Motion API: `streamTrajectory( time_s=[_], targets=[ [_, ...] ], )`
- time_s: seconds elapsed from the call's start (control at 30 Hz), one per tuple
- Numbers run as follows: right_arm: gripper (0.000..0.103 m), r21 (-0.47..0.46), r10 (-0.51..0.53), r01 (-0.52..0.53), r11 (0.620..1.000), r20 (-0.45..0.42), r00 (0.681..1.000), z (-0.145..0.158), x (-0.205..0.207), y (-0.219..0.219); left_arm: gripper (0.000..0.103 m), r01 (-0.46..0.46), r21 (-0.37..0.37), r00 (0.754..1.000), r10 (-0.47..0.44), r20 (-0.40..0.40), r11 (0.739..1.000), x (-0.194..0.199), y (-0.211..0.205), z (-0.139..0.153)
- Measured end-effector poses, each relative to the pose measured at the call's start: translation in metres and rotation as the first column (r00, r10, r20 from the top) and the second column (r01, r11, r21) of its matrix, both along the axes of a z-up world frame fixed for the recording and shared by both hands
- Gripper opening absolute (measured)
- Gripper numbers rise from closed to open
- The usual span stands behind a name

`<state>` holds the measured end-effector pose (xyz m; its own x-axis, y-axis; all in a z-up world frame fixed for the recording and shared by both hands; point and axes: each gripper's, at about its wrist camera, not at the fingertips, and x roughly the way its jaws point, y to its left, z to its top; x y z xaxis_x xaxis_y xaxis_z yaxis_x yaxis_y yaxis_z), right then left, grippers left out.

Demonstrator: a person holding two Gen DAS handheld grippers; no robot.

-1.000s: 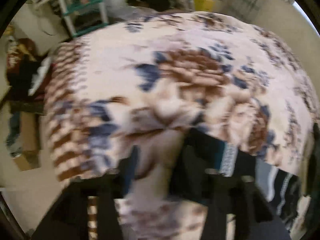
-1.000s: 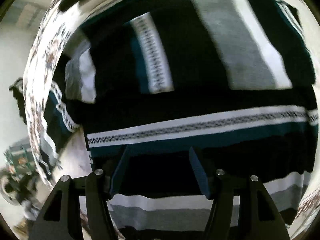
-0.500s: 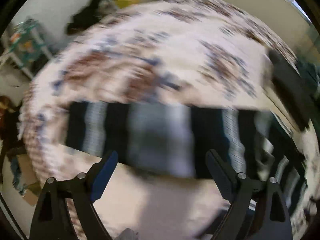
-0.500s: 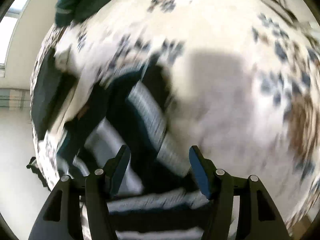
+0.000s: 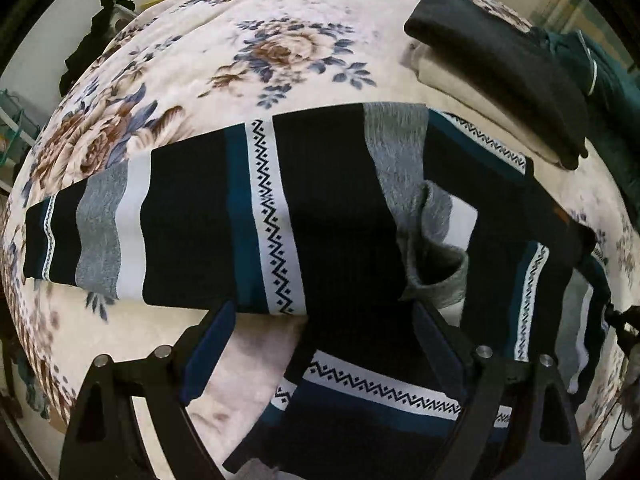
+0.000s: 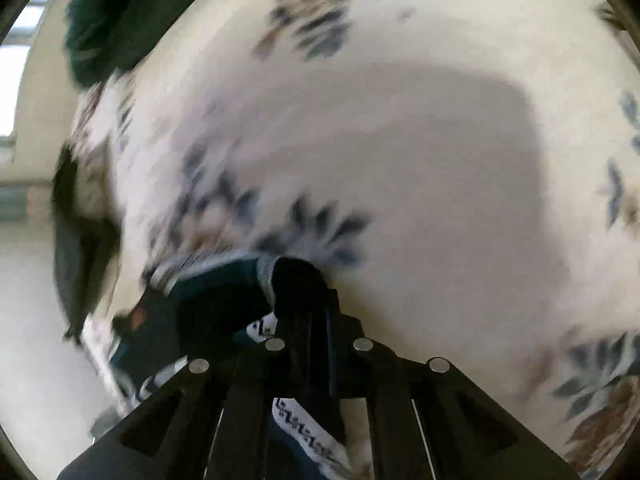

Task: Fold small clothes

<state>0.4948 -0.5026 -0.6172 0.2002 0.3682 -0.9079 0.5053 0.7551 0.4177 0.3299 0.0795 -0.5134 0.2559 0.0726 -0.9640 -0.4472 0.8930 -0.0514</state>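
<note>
A striped sweater (image 5: 336, 216) in black, teal, grey and white with zigzag bands lies spread on a floral blanket (image 5: 280, 48). One sleeve stretches out to the left. My left gripper (image 5: 320, 332) is open just above the sweater's near edge and holds nothing. In the right wrist view my right gripper (image 6: 316, 312) is shut on a bunched black and teal part of the sweater (image 6: 224, 292), above the blanket (image 6: 400, 160). That view is blurred.
A stack of folded clothes, dark on beige (image 5: 500, 64), lies at the far right of the bed, with a dark green garment (image 5: 600, 76) behind it. It also shows in the right wrist view (image 6: 116, 12). A dark pile (image 5: 88, 48) sits beyond the bed's far left edge.
My left gripper opened and swung to face the spread sweater. My right gripper shut on a part of the sweater and moved over the blanket.
</note>
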Motion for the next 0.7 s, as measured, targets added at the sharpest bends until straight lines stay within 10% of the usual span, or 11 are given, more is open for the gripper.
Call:
streamTrajectory(
  time_s=[0.2, 0.3, 0.5, 0.7],
  targets=[
    [0.013, 0.057, 0.057, -0.054, 0.997, -0.057, 0.997, -0.006, 0.014, 0.008, 0.09, -0.053, -0.006, 0.998, 0.053, -0.018, 0.999, -0.007, 0.017, -0.002],
    [0.056, 0.042, 0.042, -0.041, 0.998, -0.041, 0.998, 0.023, -0.012, 0.007, 0.09, -0.083, -0.016, 0.997, 0.083, -0.013, 0.996, -0.019, 0.032, 0.002],
    [0.069, -0.167, 0.132, -0.141, 0.976, -0.062, 0.989, 0.064, -0.105, 0.06, 0.09, -0.181, -0.013, 0.983, 0.181, -0.018, 0.983, -0.058, 0.091, 0.012],
    [0.07, -0.133, 0.194, -0.209, 0.969, -0.118, 0.974, 0.059, -0.166, 0.173, 0.09, -0.336, 0.028, 0.94, 0.337, -0.047, 0.942, -0.101, 0.181, 0.007]
  ],
)
